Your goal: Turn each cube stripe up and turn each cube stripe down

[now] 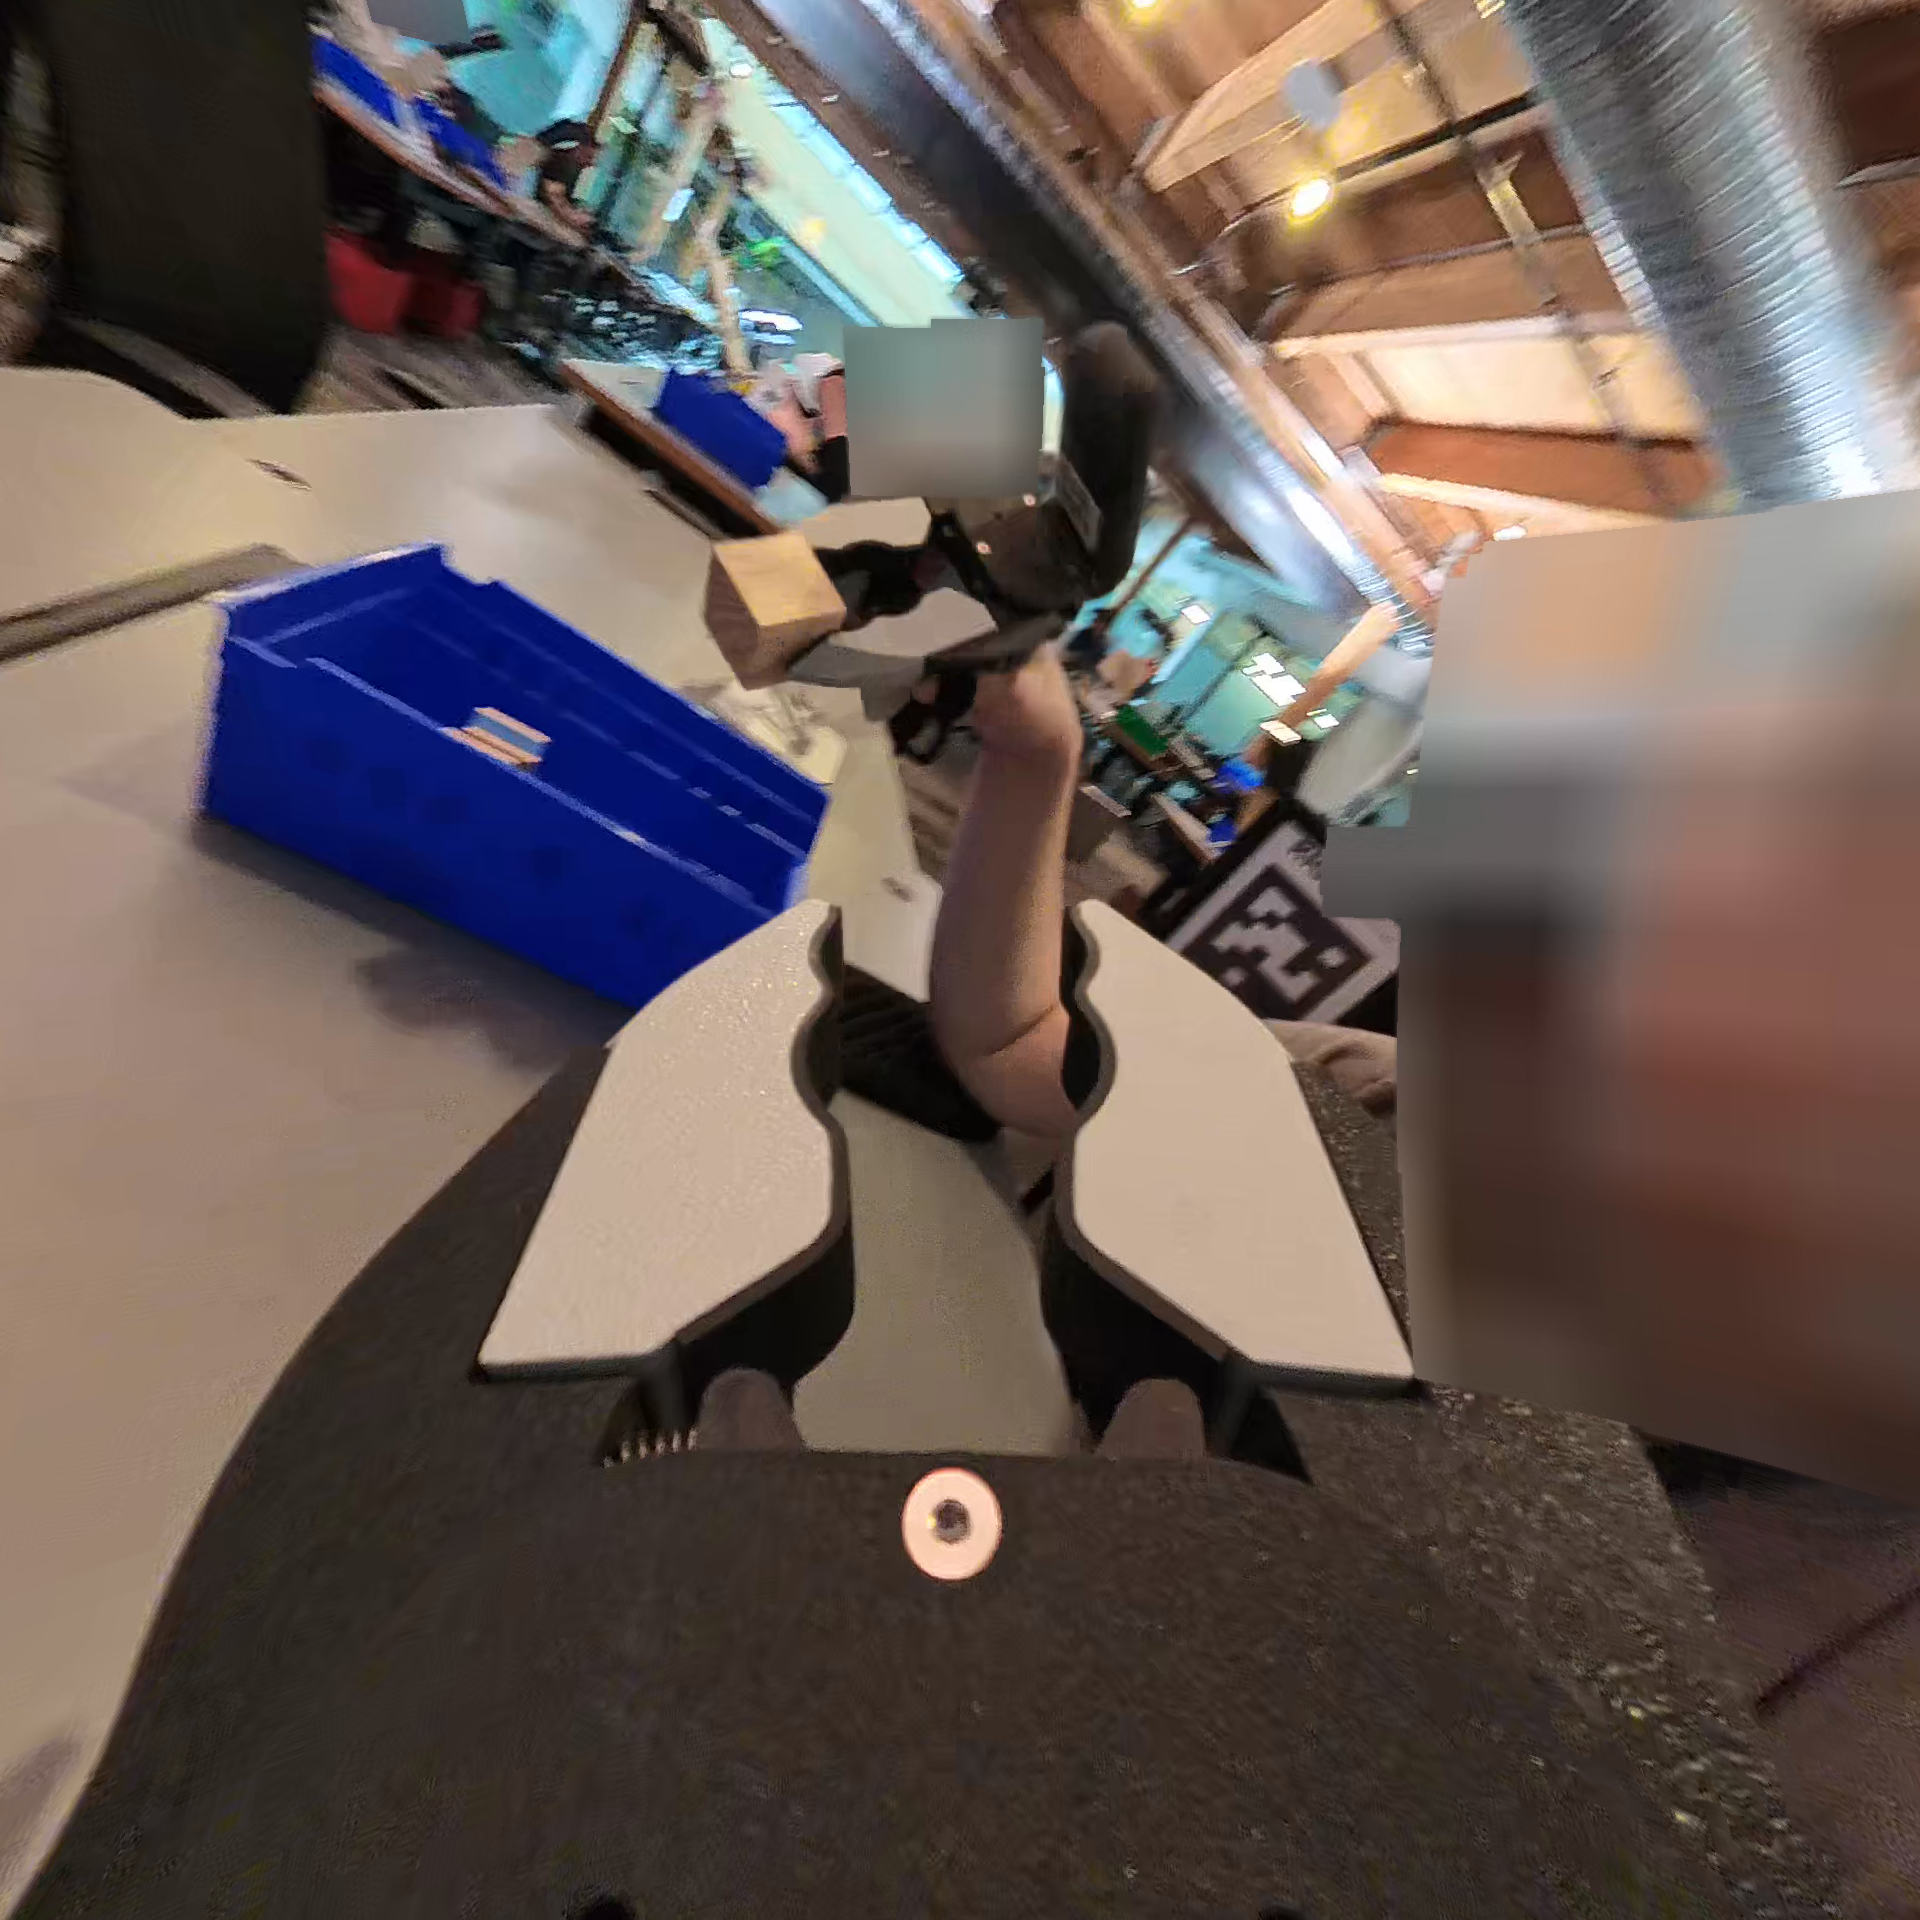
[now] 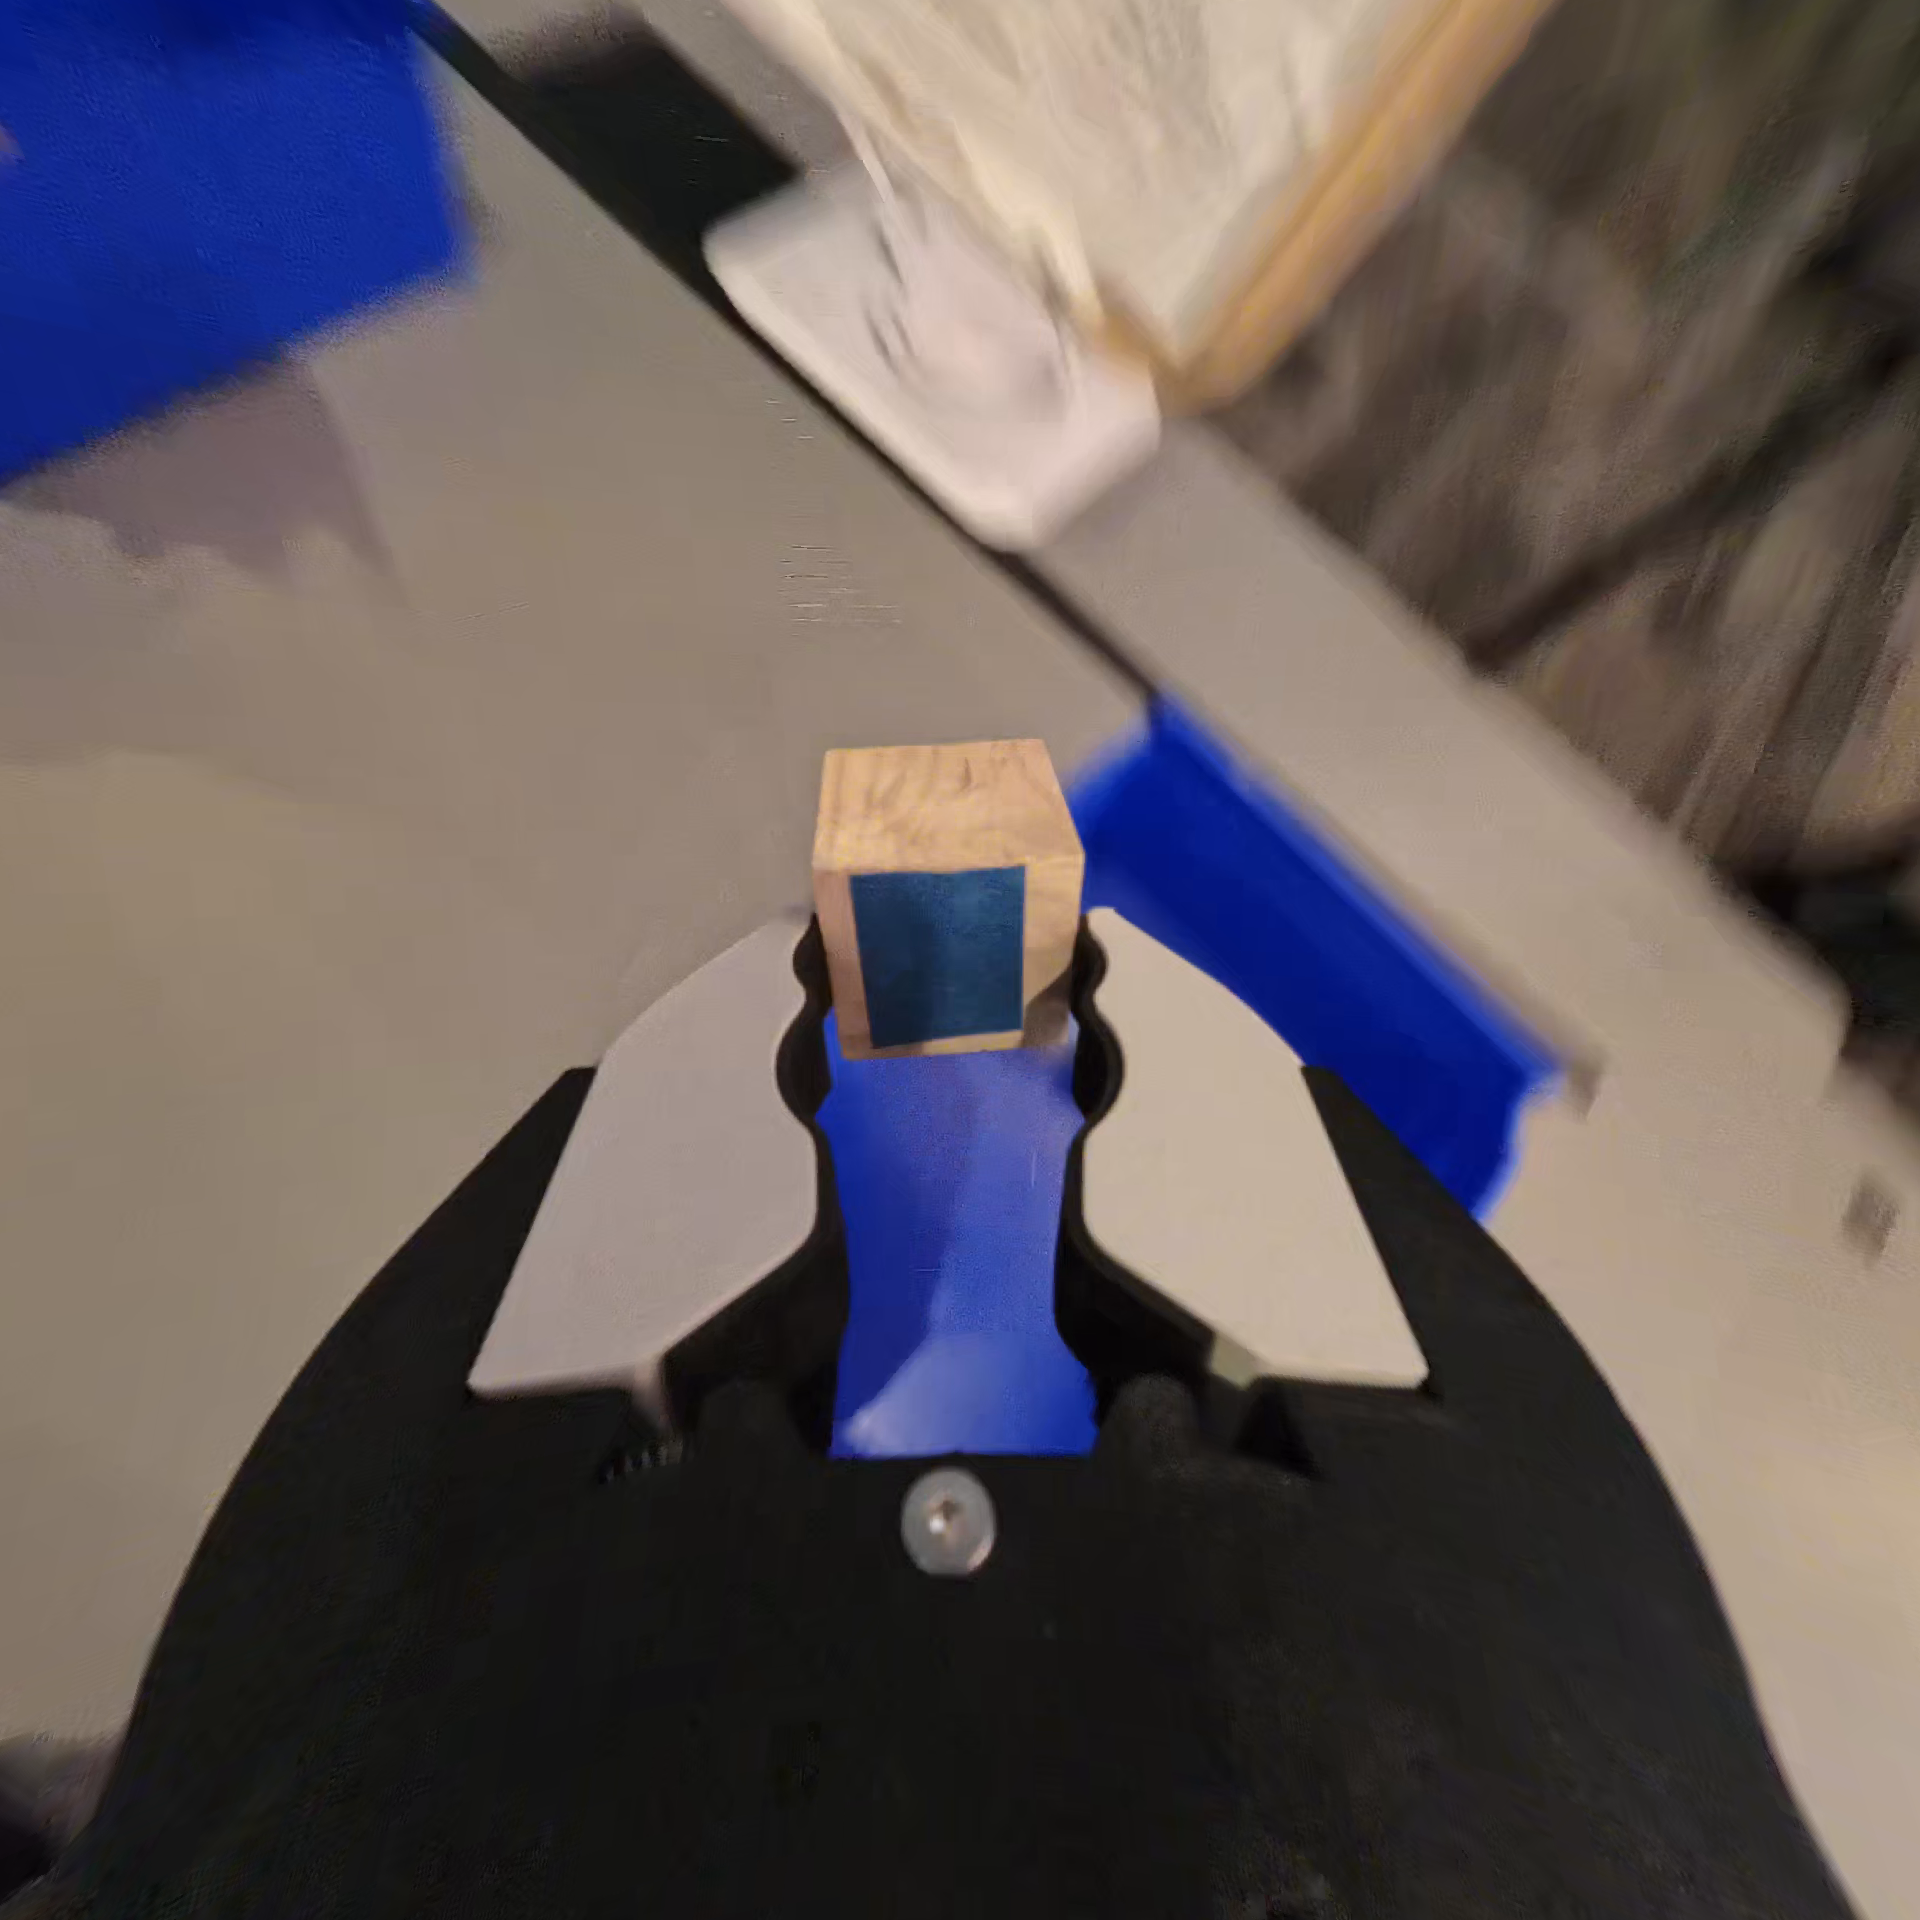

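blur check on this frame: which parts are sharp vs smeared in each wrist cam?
Left wrist view: own left gripper sharp; blue bin, table and background hall softly motion-blurred; wide-angle bending at the edges. Right wrist view: right gripper and the wooden cube it clamps are crisp; table and blue bin behind are heavily streaked.

Workshop or lab hall, we judge. Exposed timber ceiling (image 1: 1382, 343) overhead, ribbed metal duct (image 1: 1704, 239), round lamps (image 1: 1309, 195). Long benches (image 1: 540, 223) with blue bins (image 1: 717, 421) run far back. Grey worktop (image 1: 239, 1039) carries blue bin (image 1: 488, 821); fiducial marker board (image 1: 1288, 935) nearby.
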`<state>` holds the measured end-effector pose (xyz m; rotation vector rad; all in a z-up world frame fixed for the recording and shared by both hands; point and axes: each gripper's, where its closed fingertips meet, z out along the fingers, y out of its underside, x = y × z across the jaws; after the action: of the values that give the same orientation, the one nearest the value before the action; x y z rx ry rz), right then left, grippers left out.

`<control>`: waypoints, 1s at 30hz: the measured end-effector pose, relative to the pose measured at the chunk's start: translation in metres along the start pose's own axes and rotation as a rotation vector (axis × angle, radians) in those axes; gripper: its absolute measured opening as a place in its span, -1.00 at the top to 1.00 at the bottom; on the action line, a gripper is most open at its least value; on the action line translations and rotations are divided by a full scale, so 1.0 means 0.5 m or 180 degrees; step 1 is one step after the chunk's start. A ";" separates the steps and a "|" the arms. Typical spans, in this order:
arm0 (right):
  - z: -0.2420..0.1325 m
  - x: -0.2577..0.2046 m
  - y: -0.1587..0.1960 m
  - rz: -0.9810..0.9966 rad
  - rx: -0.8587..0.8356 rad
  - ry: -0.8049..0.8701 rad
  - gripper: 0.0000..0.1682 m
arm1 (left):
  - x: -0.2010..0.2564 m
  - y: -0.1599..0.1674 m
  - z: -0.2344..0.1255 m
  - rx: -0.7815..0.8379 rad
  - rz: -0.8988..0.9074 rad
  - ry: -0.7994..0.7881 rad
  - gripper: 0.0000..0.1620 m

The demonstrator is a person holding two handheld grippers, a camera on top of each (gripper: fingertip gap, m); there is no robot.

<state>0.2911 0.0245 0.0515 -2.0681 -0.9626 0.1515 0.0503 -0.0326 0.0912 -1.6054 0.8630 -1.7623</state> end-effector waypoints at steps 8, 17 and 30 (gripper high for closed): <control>0.080 0.117 0.370 0.1447 -0.2371 -0.0053 0.46 | -0.070 -0.028 -0.171 -0.0291 0.0629 -0.2017 0.61; 0.129 0.105 0.449 0.1533 -0.2984 -0.0217 0.45 | -0.032 -0.065 -0.293 -0.0303 0.1389 -0.2883 0.56; 0.007 0.180 0.217 0.1349 -0.0959 0.0490 0.38 | -0.072 0.043 -0.452 -0.1215 0.0789 -0.3667 0.55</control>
<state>0.4156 0.0485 -0.0101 -2.5019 -0.4644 0.0675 -0.1714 -0.0013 0.0389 -2.2033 0.7436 -0.3083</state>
